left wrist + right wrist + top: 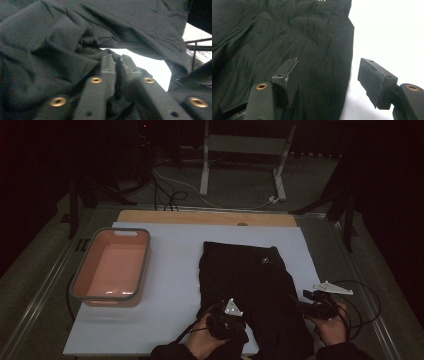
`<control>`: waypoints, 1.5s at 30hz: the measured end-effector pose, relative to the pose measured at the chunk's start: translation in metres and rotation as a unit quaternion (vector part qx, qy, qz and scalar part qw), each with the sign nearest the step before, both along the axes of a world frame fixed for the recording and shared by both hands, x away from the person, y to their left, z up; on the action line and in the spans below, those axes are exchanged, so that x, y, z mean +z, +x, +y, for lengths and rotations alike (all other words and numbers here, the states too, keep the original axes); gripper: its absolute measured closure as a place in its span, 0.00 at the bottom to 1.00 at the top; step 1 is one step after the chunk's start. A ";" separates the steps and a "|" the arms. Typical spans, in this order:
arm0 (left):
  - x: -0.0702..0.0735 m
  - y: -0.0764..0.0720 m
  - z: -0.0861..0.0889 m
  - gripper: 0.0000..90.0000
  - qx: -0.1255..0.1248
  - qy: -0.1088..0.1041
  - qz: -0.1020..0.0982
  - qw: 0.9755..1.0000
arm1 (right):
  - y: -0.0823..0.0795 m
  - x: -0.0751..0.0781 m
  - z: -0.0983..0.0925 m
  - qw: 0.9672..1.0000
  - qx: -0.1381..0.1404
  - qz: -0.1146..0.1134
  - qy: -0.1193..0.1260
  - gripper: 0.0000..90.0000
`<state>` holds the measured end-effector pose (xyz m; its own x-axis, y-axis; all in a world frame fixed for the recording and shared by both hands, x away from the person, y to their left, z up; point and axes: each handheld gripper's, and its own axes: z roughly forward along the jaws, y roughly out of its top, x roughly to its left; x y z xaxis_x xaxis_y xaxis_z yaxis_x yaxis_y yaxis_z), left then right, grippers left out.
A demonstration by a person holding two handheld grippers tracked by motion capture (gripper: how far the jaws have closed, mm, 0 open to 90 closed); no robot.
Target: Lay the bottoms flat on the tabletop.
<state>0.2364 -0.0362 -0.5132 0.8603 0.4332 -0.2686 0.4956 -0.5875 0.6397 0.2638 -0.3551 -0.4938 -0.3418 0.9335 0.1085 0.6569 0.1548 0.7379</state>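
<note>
Black fabric garment (255,290), creased, with a small white logo near its upper edge, spread flat across the centre and lower right of the high view on a pale white table sheet (175,270). Reaches from mid-frame down to the bottom edge, between the two hands. Left gripper (226,322) at bottom centre of the high view, on the garment's lower left corner, held in the person's left hand (202,342), grey three-cornered plate on top. In the left gripper view, jaws pressed together on a bunched fold of the same black cloth (75,37), pinched just at the tips, with bright sheet visible through a gap under the lifted fabric at centre right. Right gripper (306,301) at lower right of the high view, at the garment's right edge, held in the right hand (332,325), cable looping off towards the right. In the right gripper view, jaws spread wide apart: left-hand jaw low over the wrinkled cloth (287,37), right-hand jaw over the bare white sheet (387,32), garment's edge running between them, nothing gripped. Salmon-pink rectangular plastic tub with a grey rim (75,285) at left of the high view, well apart from the garment, standing on the sheet. Strip of light wooden tabletop (200,216) along the sheet's upper edge. White metal frame (245,145) and tangled cables on the dark floor at the top of the frame.
</note>
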 end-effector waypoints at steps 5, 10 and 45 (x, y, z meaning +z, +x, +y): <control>0.003 -0.010 -0.007 0.98 -0.033 -0.003 0.001 0.999 | 0.003 -0.003 -0.003 1.000 -0.013 0.003 -0.001 0.37; 0.010 -0.012 -0.005 0.75 -0.034 -0.020 -0.013 0.999 | 0.008 -0.005 -0.006 1.000 -0.023 0.004 -0.006 0.38; 0.021 0.007 0.098 0.38 0.143 -0.029 -0.057 0.988 | 0.037 -0.018 -0.004 0.995 -0.048 0.030 -0.080 1.00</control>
<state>0.2435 0.0621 -0.4921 0.7315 0.6487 -0.2097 0.5590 -0.3946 0.7293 0.3004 -0.3589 -0.5120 -0.2482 0.9683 -0.0275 0.7161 0.2025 0.6680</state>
